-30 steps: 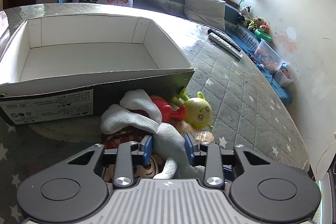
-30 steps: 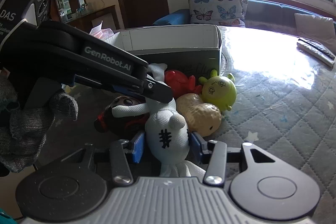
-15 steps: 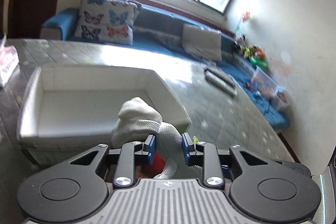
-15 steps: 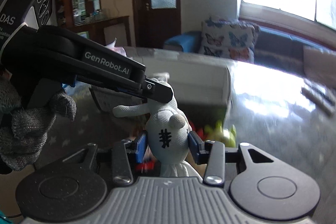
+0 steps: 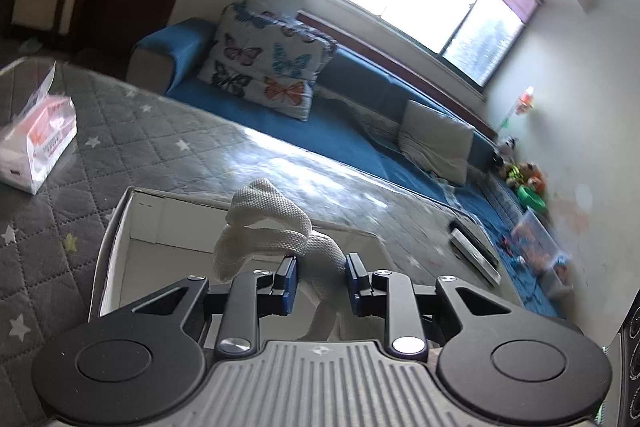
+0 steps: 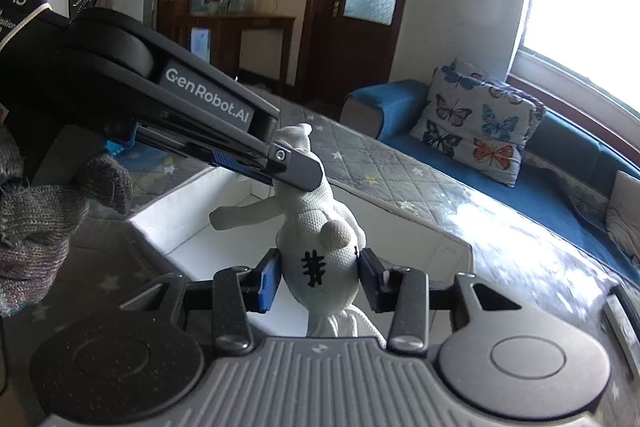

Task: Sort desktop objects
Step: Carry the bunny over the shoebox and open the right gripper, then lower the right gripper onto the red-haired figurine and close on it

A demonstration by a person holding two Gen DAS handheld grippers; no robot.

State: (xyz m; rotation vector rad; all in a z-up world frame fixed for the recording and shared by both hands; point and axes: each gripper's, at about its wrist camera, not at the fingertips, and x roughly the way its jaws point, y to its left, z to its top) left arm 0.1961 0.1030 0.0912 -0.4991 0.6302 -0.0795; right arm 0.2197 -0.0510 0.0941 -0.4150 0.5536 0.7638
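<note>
A white knitted plush toy (image 6: 320, 251) is hanging in the air above an open white-lined cardboard box (image 6: 192, 227). The right gripper (image 6: 318, 281) is pinching the toy's round body between its blue pads. The left gripper (image 5: 320, 281), reaching in from ten o'clock in the right wrist view, is clamping one of the toy's limbs. A tissue pack (image 5: 36, 143) is lying on the quilted table (image 5: 132, 131) at nine o'clock.
</note>
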